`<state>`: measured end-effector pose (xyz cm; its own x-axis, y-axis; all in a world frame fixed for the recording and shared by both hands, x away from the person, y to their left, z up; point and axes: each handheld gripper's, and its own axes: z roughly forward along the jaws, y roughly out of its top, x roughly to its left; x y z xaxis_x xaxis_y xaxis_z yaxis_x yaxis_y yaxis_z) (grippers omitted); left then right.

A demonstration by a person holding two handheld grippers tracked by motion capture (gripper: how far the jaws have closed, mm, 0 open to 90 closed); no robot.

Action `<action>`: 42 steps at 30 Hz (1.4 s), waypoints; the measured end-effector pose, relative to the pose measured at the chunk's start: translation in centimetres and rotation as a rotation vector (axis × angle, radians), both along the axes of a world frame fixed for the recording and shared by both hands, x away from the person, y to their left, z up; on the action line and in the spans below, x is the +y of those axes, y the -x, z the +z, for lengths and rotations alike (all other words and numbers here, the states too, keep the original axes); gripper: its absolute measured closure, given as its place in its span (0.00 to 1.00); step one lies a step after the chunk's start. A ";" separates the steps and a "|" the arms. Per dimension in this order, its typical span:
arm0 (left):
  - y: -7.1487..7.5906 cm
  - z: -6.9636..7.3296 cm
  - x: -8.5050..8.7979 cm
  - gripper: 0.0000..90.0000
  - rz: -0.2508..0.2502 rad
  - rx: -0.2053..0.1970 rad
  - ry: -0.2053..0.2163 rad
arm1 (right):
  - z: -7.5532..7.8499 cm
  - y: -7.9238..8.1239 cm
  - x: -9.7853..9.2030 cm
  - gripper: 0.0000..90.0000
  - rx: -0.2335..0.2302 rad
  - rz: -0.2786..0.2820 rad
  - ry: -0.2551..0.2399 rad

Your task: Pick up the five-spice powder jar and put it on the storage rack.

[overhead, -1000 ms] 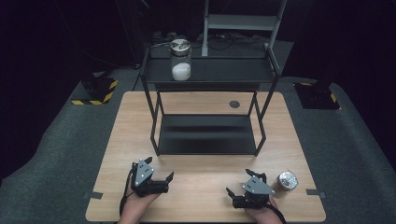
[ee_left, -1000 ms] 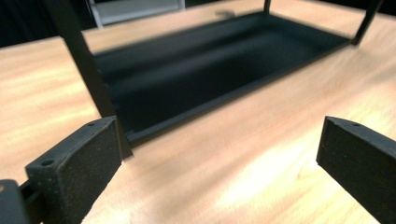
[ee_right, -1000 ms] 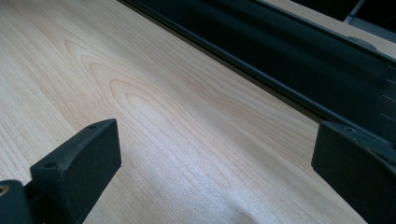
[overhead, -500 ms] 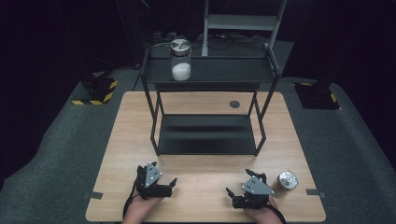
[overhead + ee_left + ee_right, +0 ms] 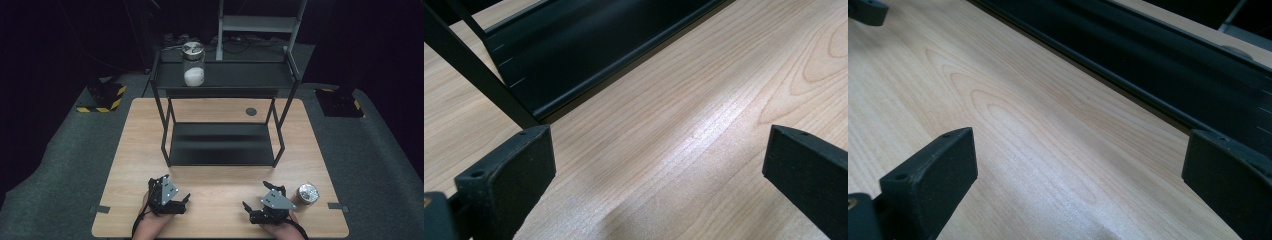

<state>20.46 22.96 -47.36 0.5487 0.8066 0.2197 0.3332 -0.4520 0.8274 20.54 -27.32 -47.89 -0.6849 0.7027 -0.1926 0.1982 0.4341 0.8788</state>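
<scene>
My left gripper (image 5: pixel 176 190) rests low over the wooden table (image 5: pixel 220 175) near its front edge, left of centre. Its jaws stand wide apart with only bare wood between them in the left gripper view (image 5: pixel 659 150). My right gripper (image 5: pixel 257 195) sits at the front right, open too, with nothing between its fingers (image 5: pixel 1078 155). A small shiny metal can (image 5: pixel 307 193) stands just right of it, apart from it. Both grippers point toward the black rack (image 5: pixel 222 144).
The rack's lower shelf (image 5: pixel 589 45) lies close ahead of both grippers. A glass jar (image 5: pixel 193 64) with a metal lid and white contents stands on the top shelf at the left. Behind the rack is a round hole (image 5: pixel 251 111) in the table. Open wood lies between the grippers.
My left gripper has shifted slightly right and toward the front edge, turning a little. The right gripper and the can have stayed put.
</scene>
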 end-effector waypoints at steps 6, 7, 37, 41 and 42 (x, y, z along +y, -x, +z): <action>0.1 0.0 -0.1 0.01 0.005 -0.002 -0.006 | -0.2 0.2 -0.2 0.03 -0.017 0.010 -0.004; 0.1 0.0 -0.2 0.01 0.002 -0.001 -0.010 | -0.2 0.2 -0.3 0.03 -0.022 0.012 -0.011; -0.1 0.1 0.0 0.01 -0.010 0.008 -0.008 | 3.7 3.3 -2.9 0.00 -0.132 0.005 -0.155; -0.1 0.1 0.1 0.01 -0.015 0.007 -0.007 | 4.0 3.7 -3.6 0.00 -0.143 -0.013 -0.161; -0.1 0.1 0.1 0.01 -0.015 0.007 -0.006 | 4.1 3.8 -3.8 0.00 -0.148 -0.017 -0.160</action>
